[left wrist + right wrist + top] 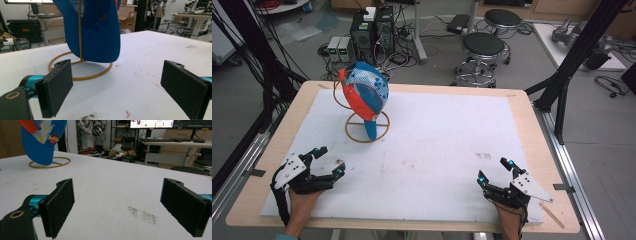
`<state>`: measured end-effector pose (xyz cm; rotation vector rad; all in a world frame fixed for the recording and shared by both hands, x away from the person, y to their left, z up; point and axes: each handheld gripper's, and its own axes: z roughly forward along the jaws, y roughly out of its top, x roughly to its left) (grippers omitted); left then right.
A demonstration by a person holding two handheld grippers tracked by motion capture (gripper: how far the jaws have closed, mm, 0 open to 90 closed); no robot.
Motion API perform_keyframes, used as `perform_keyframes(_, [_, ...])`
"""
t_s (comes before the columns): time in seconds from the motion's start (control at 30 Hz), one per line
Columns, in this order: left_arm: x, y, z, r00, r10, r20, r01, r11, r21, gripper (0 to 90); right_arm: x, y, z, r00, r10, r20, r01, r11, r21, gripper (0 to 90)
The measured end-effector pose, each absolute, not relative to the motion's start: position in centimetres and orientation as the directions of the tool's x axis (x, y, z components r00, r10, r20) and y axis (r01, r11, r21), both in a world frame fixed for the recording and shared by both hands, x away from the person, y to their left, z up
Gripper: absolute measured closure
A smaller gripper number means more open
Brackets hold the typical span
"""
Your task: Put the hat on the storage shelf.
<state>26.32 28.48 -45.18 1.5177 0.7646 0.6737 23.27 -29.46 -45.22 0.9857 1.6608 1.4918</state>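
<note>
A blue, orange and white-patterned cap (pixel 364 92) is being shown on a gold wire stand (pixel 357 135); a white mat (pixel 437 150) is being framed by a tan table (pixel 532 130).

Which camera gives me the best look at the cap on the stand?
The high view: it shows the whole cap on its stand. The left gripper view shows the blue underside up close, cropped; the right gripper view catches its lower part, far off.
</note>
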Motion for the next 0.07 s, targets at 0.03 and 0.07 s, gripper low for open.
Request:
perform_keyframes(0.03, [26.32,28.51,-45.19,0.611,0.792,-0.024,0.08,-0.032,0.996,11.1,23.26,-29.49,-45.23,-0.477,0.879,0.001,0.09,0.048,0.995,11.0])
perform_keyframes(0.07, [26.32,28.54,-45.2,0.609,0.793,-0.028,0.079,-0.026,0.997,11.0,23.26,-29.55,-45.24,-0.475,0.88,0.0,0.087,0.047,0.995,11.0])
